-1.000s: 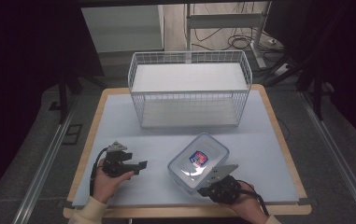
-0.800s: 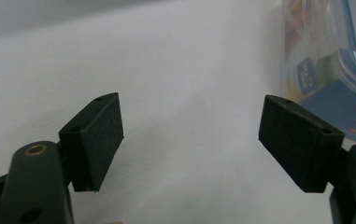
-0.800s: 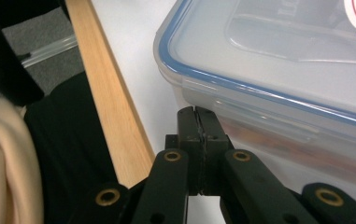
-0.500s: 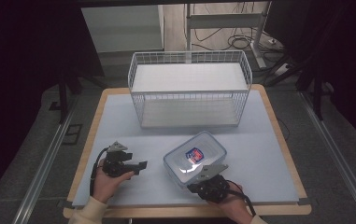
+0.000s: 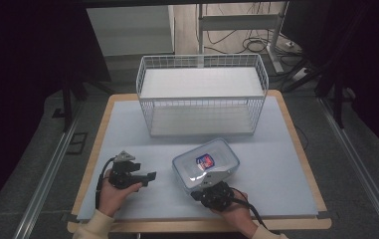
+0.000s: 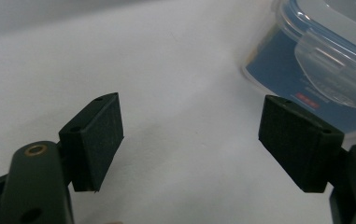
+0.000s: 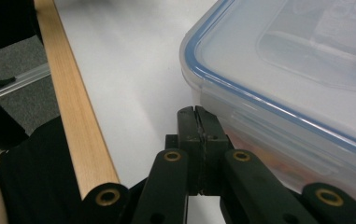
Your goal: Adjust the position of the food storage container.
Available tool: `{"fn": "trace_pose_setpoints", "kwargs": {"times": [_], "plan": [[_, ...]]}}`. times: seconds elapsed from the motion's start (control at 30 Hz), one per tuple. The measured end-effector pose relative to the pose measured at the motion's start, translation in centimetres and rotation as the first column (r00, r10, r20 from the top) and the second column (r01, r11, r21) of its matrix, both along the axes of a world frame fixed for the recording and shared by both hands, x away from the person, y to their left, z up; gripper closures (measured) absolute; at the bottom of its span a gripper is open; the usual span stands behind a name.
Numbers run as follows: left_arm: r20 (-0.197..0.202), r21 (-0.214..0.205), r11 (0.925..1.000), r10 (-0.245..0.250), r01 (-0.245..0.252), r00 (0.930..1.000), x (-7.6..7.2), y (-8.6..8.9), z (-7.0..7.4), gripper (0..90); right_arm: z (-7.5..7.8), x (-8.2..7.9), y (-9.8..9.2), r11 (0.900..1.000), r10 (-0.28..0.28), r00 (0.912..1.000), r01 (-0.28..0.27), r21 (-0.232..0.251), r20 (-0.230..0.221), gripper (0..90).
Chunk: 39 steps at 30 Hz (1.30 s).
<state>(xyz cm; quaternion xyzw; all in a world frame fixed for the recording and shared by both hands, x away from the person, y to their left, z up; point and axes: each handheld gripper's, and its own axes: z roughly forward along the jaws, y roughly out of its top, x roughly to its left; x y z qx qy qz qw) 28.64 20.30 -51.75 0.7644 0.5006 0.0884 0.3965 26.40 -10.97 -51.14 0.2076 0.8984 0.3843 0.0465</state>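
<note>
We find the lidded plastic container [image 5: 206, 163] resting on the worktop [image 5: 276, 164], near its front edge and just in front of the wire basket [image 5: 201, 94], which stands toward the far side. The container's long axis runs from roughly 8 o'clock to 2 o'clock in the high view. The right claw [image 5: 212, 183] sits at the container's 6 o'clock corner; in the right gripper view its jaws are pressed fully together with nothing between them, and the tips lie against or just beside the container's side wall below the blue-rimmed lid; we cannot tell whether they actually touch. The left claw [image 5: 149, 176] rests at the container's 9 o'clock, a little apart from it, pointing toward 3 o'clock; in the left gripper view its jaws stand wide apart and hold nothing, with the container [image 6: 325, 60] beyond the right-hand jaw. We judge the right claw the nearer of the two, placed to push the container rather than to grip it.
</note>
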Motion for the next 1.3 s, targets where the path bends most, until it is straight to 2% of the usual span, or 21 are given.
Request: {"fn": "trace_pose_setpoints", "kwargs": {"times": [0.43, 0.97, 1.13, 1.23, 1.27, 1.3], "plan": [[-0.005, 0.003, 1.0000, -0.002, 0.002, 1.0000, 0.0, -0.1, -0.1, 21.7, -0.2, 1.0, 1.6, 1.0000, -0.006, 0.9999, 0.006, 0.004, 0.012, 89.8], [-0.010, 0.009, 0.9999, -0.005, 0.005, 0.9999, 0.1, -0.1, -0.3, 21.6, -0.6, 3.0, 3.7, 0.9984, -0.056, 0.9979, 0.055, 0.013, 0.032, 89.8], [-0.010, 0.009, 0.9999, -0.006, 0.006, 0.9999, 0.1, -0.1, -0.3, 21.7, -0.6, 3.0, 3.6, 0.9984, -0.054, 0.9980, 0.053, 0.018, 0.034, 89.8], [-0.009, 0.007, 1.0000, -0.006, 0.006, 0.9999, 0.1, -0.2, -0.3, 21.7, 0.0, 2.4, 2.8, 0.9978, -0.033, 0.9995, 0.033, 0.058, -0.002, 89.9], [-0.009, 0.007, 1.0000, -0.006, 0.006, 0.9999, 0.1, -0.2, -0.3, 21.7, 0.0, 2.4, 2.8, 0.9978, -0.033, 0.9995, 0.033, 0.058, -0.002, 89.9], [-0.007, 0.008, 0.9999, -0.008, 0.008, 0.9999, 0.0, -0.1, -0.2, 21.7, 0.2, 1.9, 1.8, 0.9980, -0.026, 0.9997, 0.026, 0.058, -0.002, 89.8]]}}
